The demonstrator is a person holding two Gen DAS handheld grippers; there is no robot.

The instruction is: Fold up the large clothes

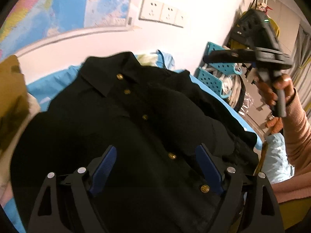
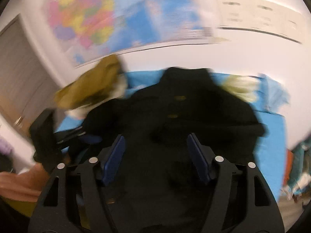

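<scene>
The black jacket [image 1: 136, 112] lies face up on the blue-covered bed [image 1: 229, 104], just ahead of and below the left hand-held gripper [image 1: 155, 167], whose jaws gape wide and empty. 1 sleeve looks folded across the front; the rest seems unfolded. The right hand-held gripper [image 2: 156, 155] is raised above it, jaws apart, holding nothing.

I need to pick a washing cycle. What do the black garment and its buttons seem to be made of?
Black garment: probably a matte woven or wool-like cloth, since it shows no sheen. Buttons: shiny gold, likely metal or metal-look plastic.
</scene>
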